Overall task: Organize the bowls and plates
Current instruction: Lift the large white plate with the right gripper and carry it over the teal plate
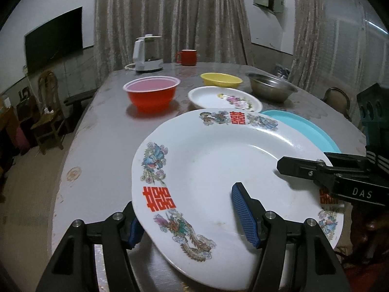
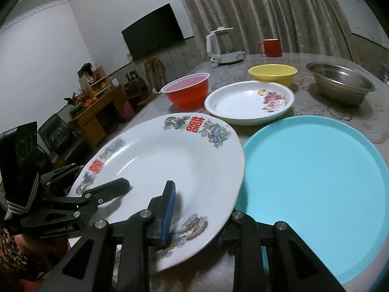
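A large white plate with dragon and red double-happiness prints is held tilted above the table by both grippers; it also shows in the right wrist view. My left gripper is shut on its near rim, one blue pad above the plate, one below. My right gripper is shut on the opposite rim, and it shows in the left wrist view. A turquoise plate lies flat just right of the white plate. A white floral dish, red bowl, yellow bowl and steel bowl stand beyond.
A white kettle and a red mug stand at the table's far end. The grey table has its rounded edge on the left, with wooden chairs beside it. Curtains hang behind.
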